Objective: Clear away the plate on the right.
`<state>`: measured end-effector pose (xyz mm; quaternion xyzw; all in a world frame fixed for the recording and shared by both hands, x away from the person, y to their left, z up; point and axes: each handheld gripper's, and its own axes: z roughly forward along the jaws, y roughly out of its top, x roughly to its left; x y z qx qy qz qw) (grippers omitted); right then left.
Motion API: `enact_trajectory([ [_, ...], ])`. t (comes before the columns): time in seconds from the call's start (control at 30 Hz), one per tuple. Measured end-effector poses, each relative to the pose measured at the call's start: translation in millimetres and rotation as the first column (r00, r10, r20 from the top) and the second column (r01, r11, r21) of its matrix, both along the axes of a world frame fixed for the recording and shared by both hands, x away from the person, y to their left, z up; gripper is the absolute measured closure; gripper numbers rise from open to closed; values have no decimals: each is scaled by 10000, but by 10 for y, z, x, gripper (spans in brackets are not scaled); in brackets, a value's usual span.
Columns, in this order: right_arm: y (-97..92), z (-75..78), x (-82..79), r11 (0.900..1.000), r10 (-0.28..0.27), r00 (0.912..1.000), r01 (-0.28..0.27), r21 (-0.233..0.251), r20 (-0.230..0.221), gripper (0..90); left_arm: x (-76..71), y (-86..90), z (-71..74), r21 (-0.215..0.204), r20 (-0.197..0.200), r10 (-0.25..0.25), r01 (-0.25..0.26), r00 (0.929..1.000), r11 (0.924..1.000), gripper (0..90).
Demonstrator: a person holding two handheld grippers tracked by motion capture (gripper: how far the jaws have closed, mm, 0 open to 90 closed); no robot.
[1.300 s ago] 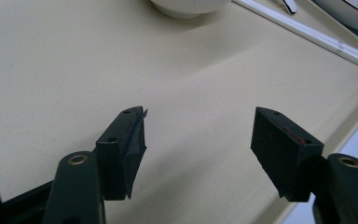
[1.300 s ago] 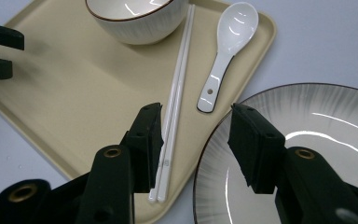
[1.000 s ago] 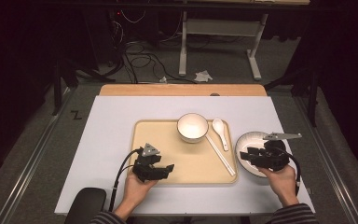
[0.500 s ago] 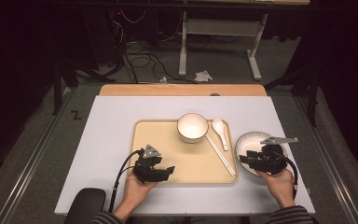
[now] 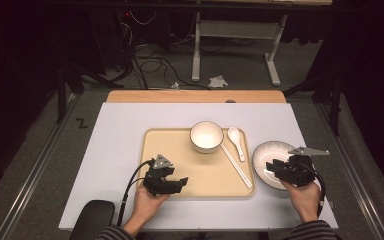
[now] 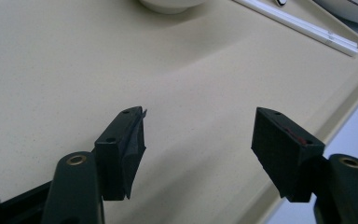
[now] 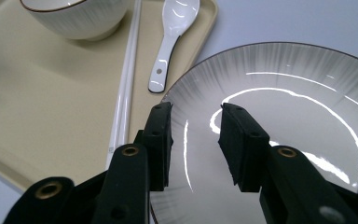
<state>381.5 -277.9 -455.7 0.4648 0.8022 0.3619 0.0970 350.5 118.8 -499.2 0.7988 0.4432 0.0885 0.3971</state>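
A pale beige rectangular plastic tray [image 5: 180,145] with a raised rim lies in the middle of a white tabletop [image 5: 115,130]. Its left half is bare, flat and open. The left gripper [image 5: 167,184] hangs low over the tray's near edge, its jaws spread wide with nothing between them; in the left gripper view the left gripper [image 6: 198,135] faces unbroken tray surface, with the rim curving past at the right.

At the far right of the tray stands a round white ceramic bowl [image 5: 206,136] with a dark rim. Just right of it a pair of long white chopsticks [image 5: 236,166] runs slantwise toward the tray's near right corner, and a white ceramic soup spoon [image 5: 236,140] lies beside them, close to the rim. These three crowd the right edge of the tray.

Off the tray, just beside its right rim, a round white ribbed ceramic plate [image 5: 266,156] with a dark rim rests on the tabletop. The right gripper [image 5: 275,168] hovers over the plate's near part. In the right gripper view the right gripper [image 7: 195,135] has its jaws set narrowly apart, empty, above the glossy plate [image 7: 307,84]; whether they touch it I cannot tell. The chopsticks [image 7: 126,88] and spoon [image 7: 170,39] lie just to its left.

Wide white tabletop stays open left of the tray and beyond it.
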Motion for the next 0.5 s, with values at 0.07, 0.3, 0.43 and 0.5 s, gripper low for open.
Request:
enact_trajectory([
  [0.07, -3, -7, -1, 9999, -18, 10000, 19, -131, 95, 684, 10, -8, -6, -80, -25, 32, -32, 10000, 10000, 348],
  [0.3, -97, 18, -8, 9963, -821, 9950, 834, -202, 565, 709, 7, 4, 5, -127, 19, -24, 24, 10000, 9999, 348],
  [0.43, -152, 27, -31, 9927, -1178, 9911, 1192, -182, 621, 714, 0, -3, 17, -205, 100, 38, -35, 9999, 9998, 348],
  [0.5, -174, 24, -37, 9919, -1217, 9906, 1237, -288, 619, 714, -5, -23, 31, -171, 160, -68, 71, 9998, 9998, 349],
])
